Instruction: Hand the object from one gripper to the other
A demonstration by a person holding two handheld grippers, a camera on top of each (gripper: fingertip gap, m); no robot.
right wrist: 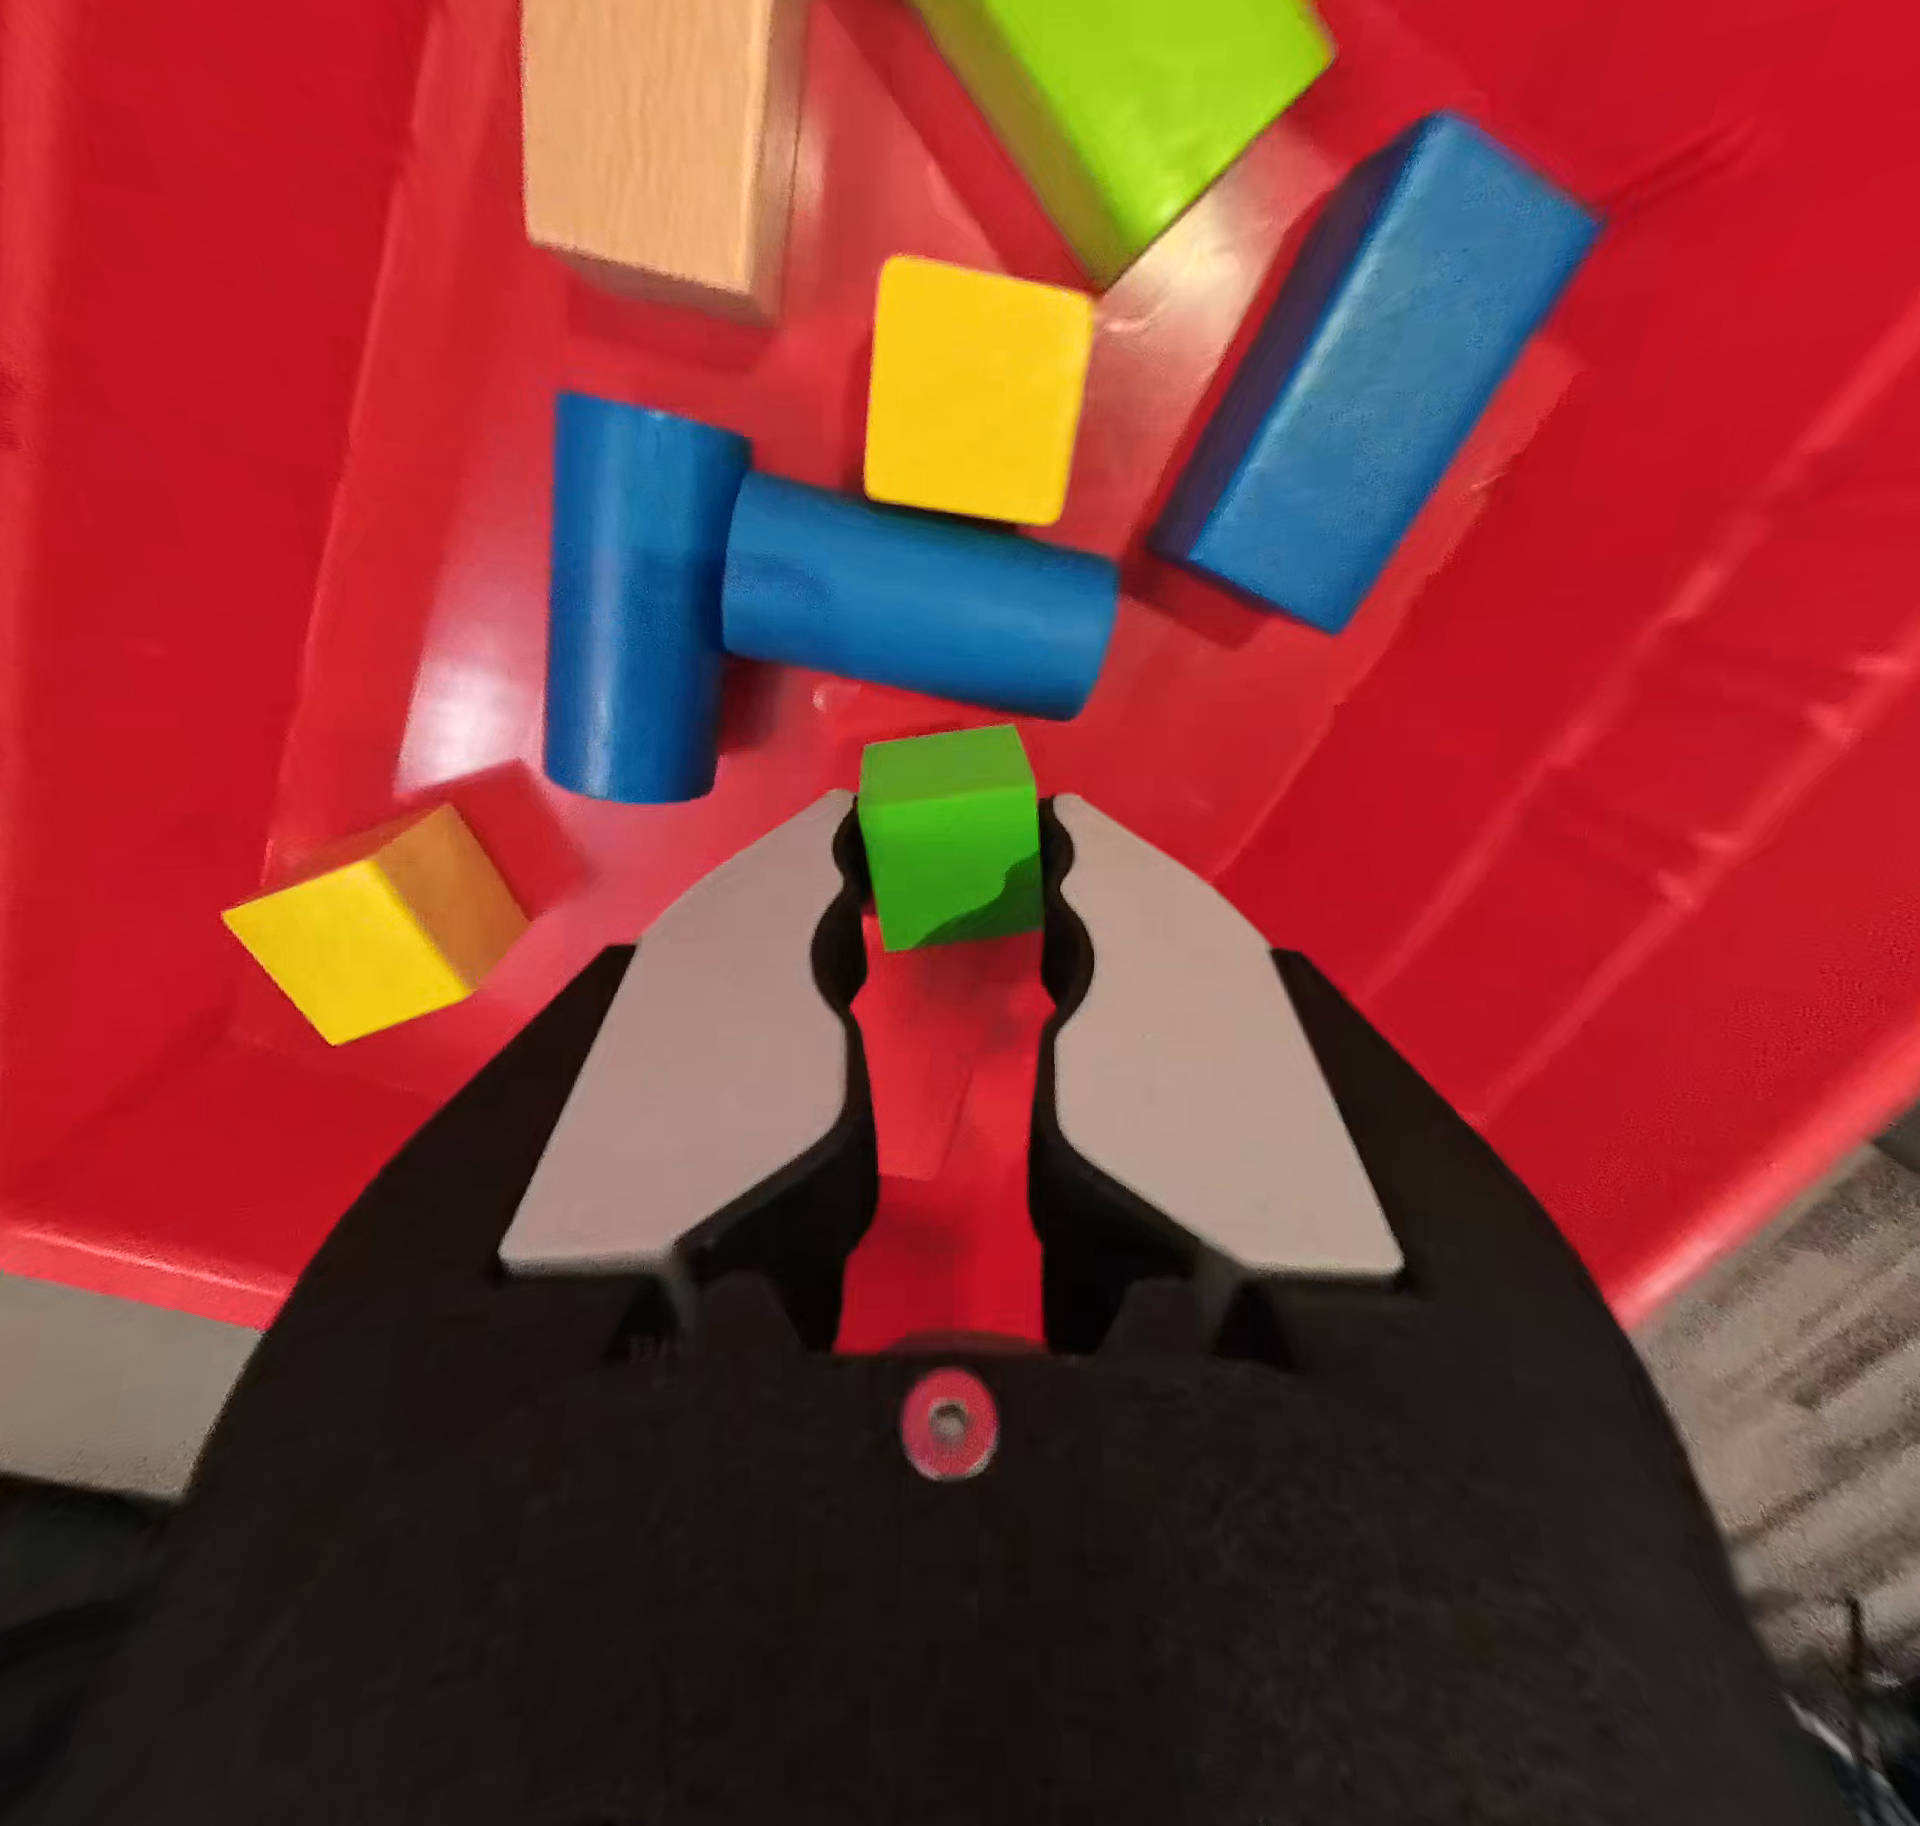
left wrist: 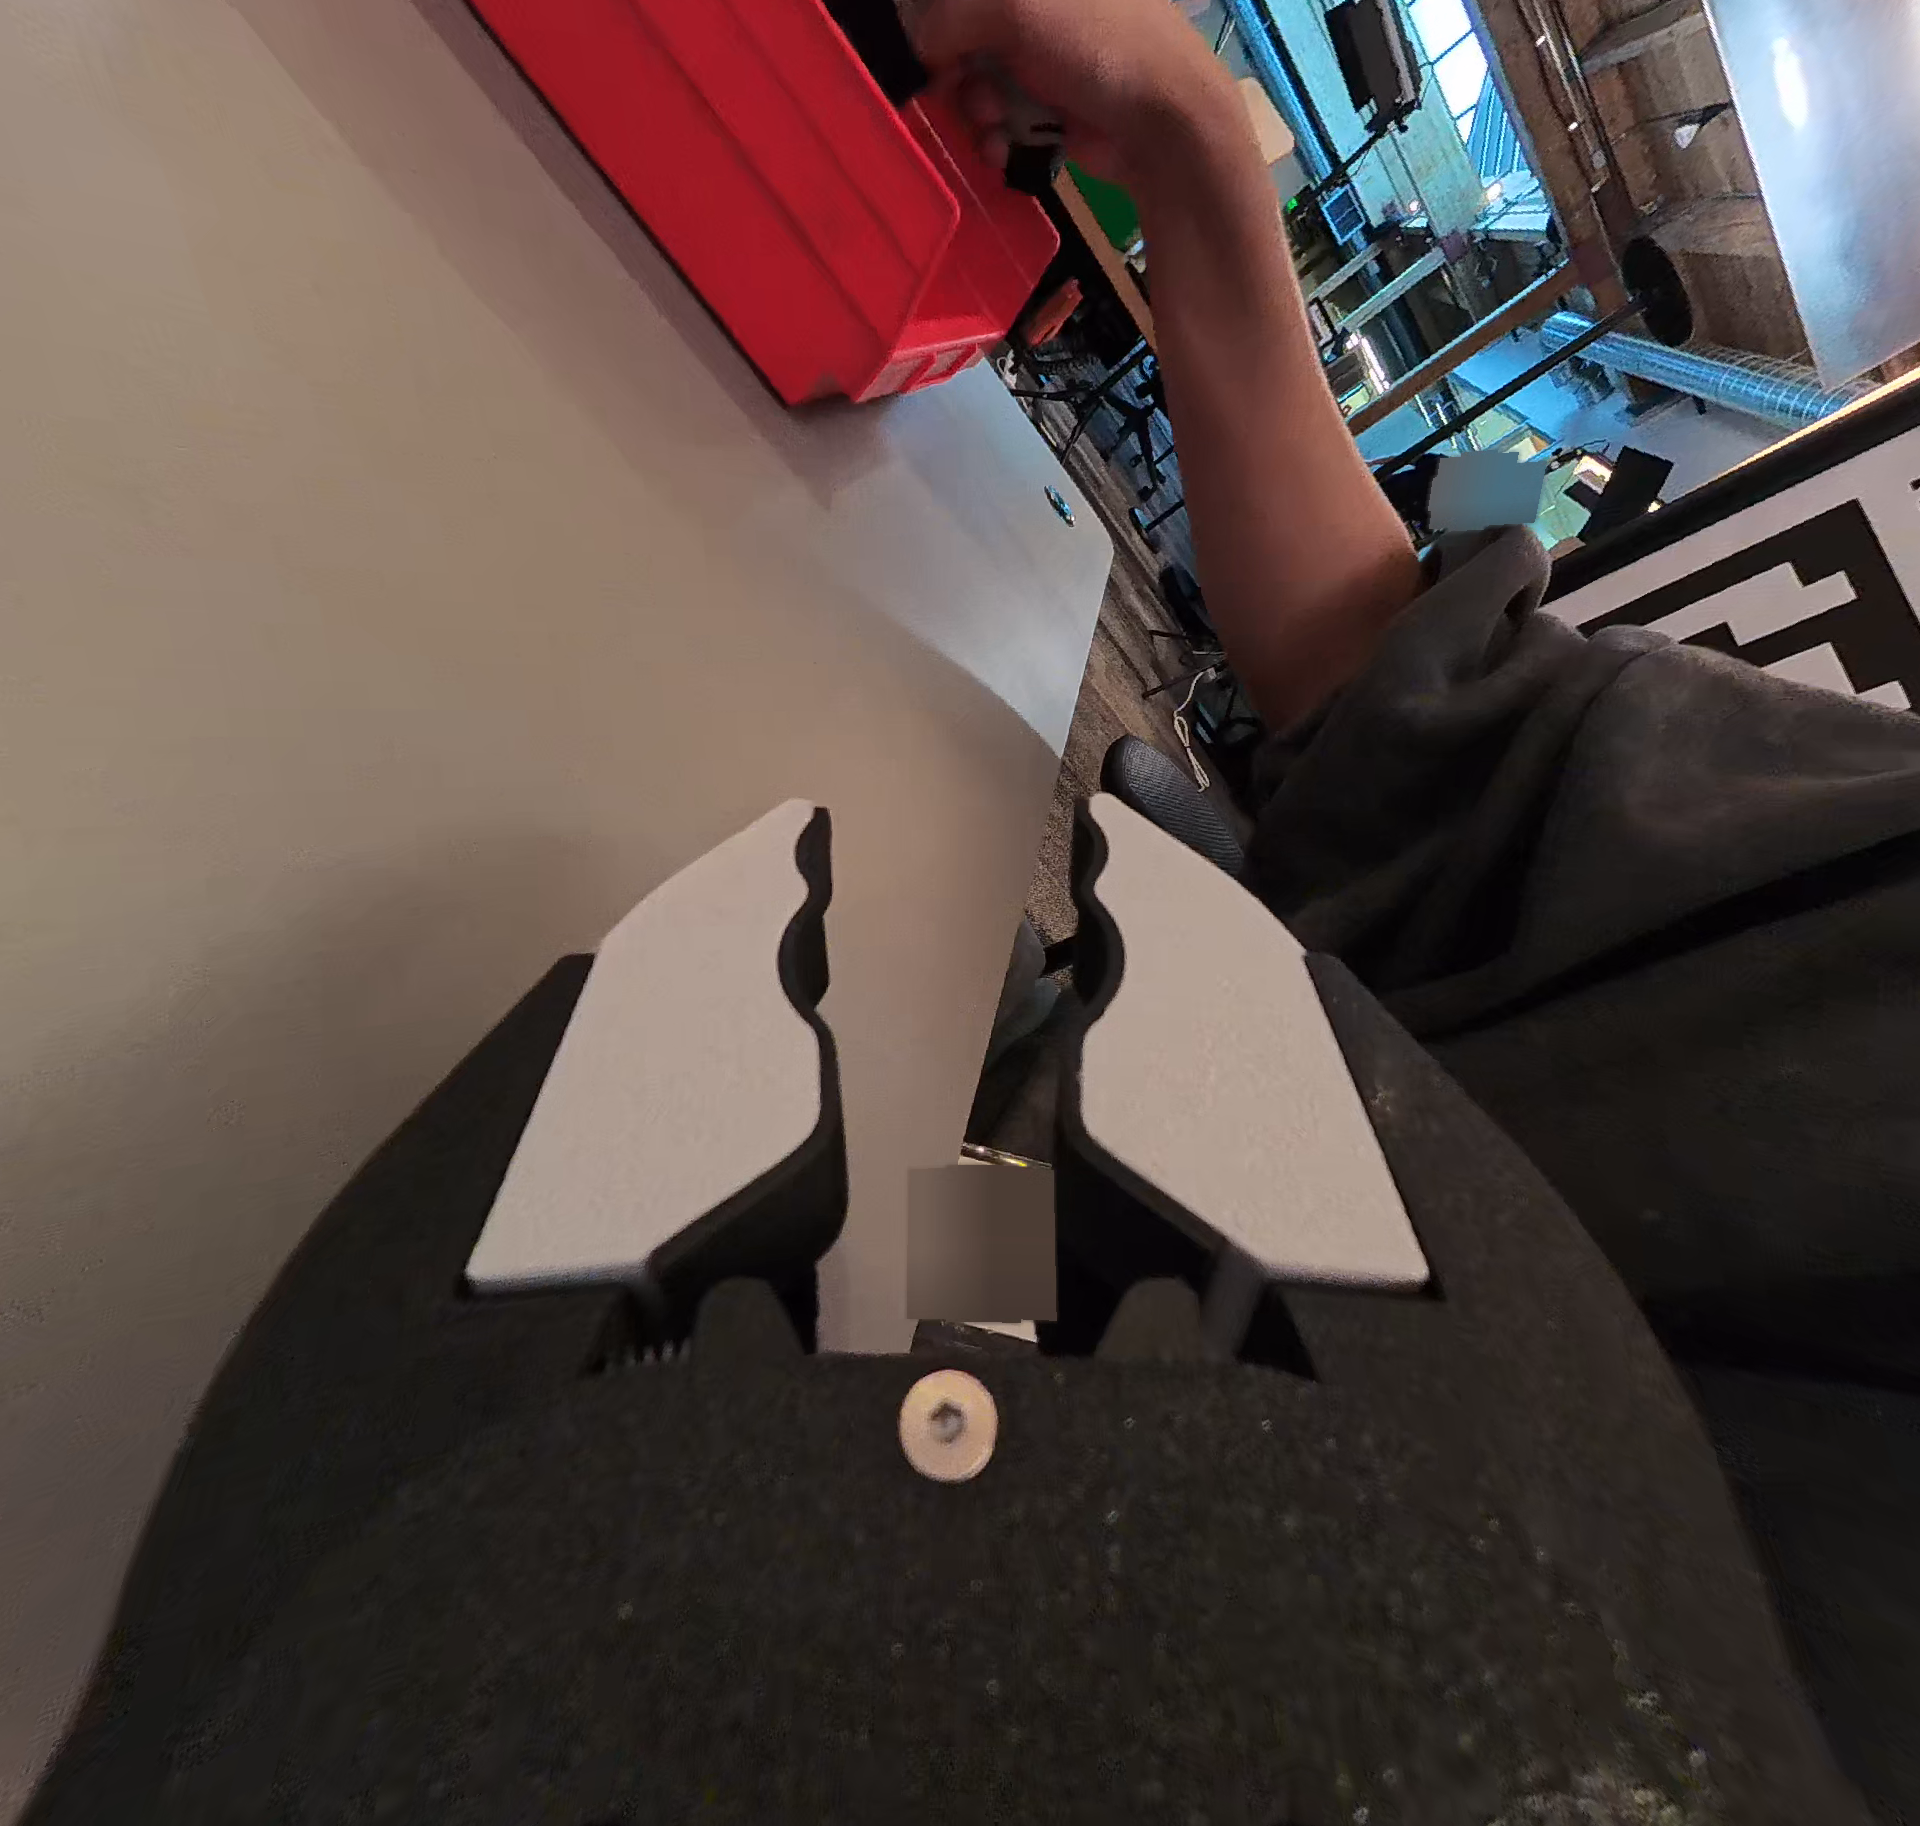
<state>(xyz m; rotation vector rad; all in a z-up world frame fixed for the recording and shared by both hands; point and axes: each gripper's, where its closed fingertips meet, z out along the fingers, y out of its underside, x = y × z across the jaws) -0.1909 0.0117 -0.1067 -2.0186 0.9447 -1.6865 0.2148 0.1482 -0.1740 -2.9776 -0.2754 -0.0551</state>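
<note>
Right tool (right wrist: 948,841) pinches a small green cube (right wrist: 951,836) between its fingertips, inside the red bin (right wrist: 1558,841). Two blue cylinders (right wrist: 914,597) touch each other at 12 o'clock from the cube; a yellow cube (right wrist: 379,924) sits at 9 o'clock. Left tool (left wrist: 951,893) hangs spread and empty over the pale worktop (left wrist: 364,633), well apart from the bin.

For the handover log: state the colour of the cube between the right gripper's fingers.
Green; the small cube shows best in the right wrist view.
</note>
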